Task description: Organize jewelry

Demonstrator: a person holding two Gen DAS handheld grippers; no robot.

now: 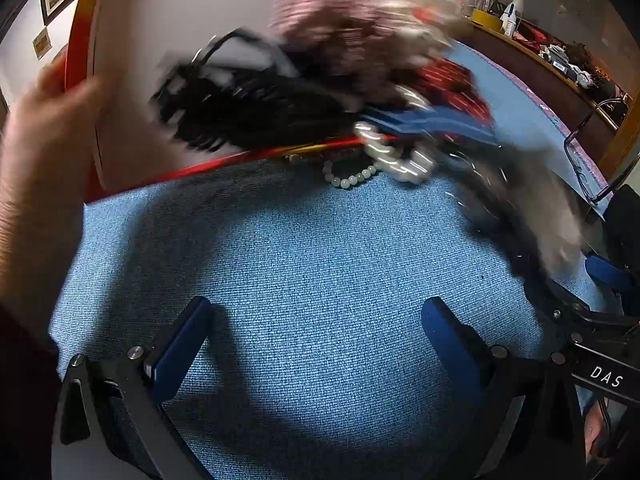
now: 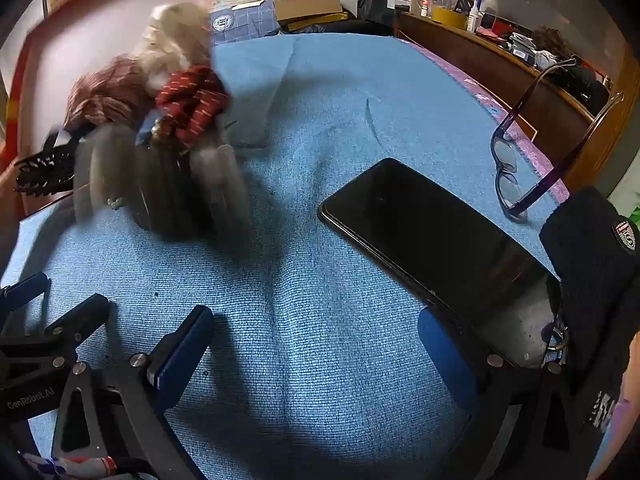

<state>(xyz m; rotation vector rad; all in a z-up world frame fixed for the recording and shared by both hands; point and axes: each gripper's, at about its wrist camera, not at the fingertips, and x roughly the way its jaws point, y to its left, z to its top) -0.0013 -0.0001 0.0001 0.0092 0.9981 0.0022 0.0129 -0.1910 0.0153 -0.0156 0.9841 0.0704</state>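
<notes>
Nearest the cameras, the left gripper (image 1: 316, 344) and right gripper (image 2: 316, 352) both sit with jaws wide apart, grasping nothing, over the blue cloth (image 1: 320, 260). To the right lie a phone (image 2: 424, 232) and glasses (image 2: 516, 160). Farther off, a bare hand (image 1: 44, 128) tips a red-rimmed box (image 1: 80, 40), and a blurred heap of jewelry (image 1: 320, 92) spills from it; a pearl bracelet (image 1: 352, 178) rests at the box's near edge. Best to wait until the pile settles, then pick single pieces from its near edge.
</notes>
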